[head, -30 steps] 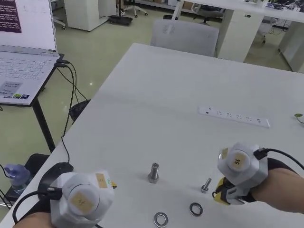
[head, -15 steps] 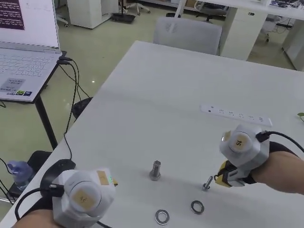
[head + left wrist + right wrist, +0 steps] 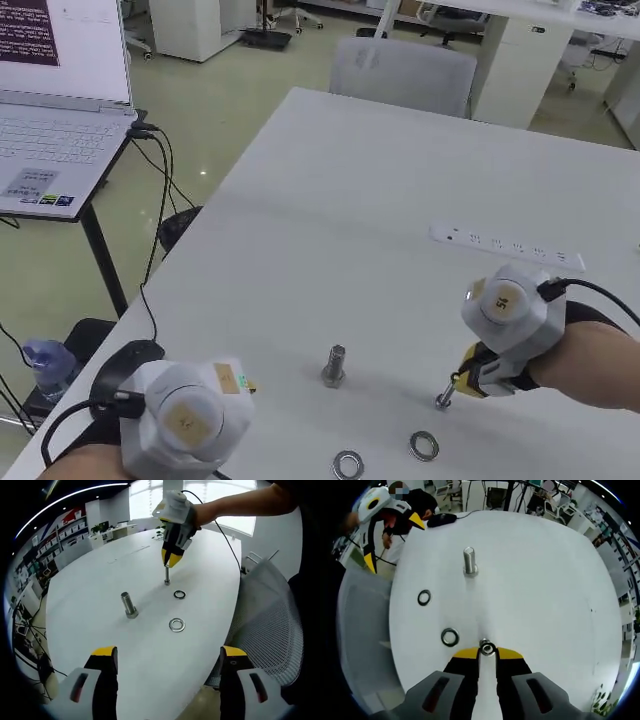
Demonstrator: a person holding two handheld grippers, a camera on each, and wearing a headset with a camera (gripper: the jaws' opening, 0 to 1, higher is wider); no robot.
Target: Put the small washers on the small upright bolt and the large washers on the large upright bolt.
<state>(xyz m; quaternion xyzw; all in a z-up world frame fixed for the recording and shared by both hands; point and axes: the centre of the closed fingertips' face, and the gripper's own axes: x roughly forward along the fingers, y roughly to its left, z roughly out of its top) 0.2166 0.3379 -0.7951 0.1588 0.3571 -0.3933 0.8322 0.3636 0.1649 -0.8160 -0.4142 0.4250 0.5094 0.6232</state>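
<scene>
White workbench [image 3: 330, 200], two steel bolts upright, two washers lying flat.
Head view: the large bolt [image 3: 334, 365] stands mid-table and the small bolt [image 3: 444, 400] to its right, with the left washer [image 3: 348, 464] and right washer [image 3: 424, 445] nearer the person. Left gripper view: the left gripper [image 3: 169, 652] gapes wide, holding nothing. Right gripper view: the right gripper [image 3: 487, 655] is pinched onto the small bolt's top.

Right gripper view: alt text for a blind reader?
The right tool is shut on the small bolt, upright on a white table. Beyond stands the large bolt, with two washers flat to its left; the open left tool is at upper left.
</scene>
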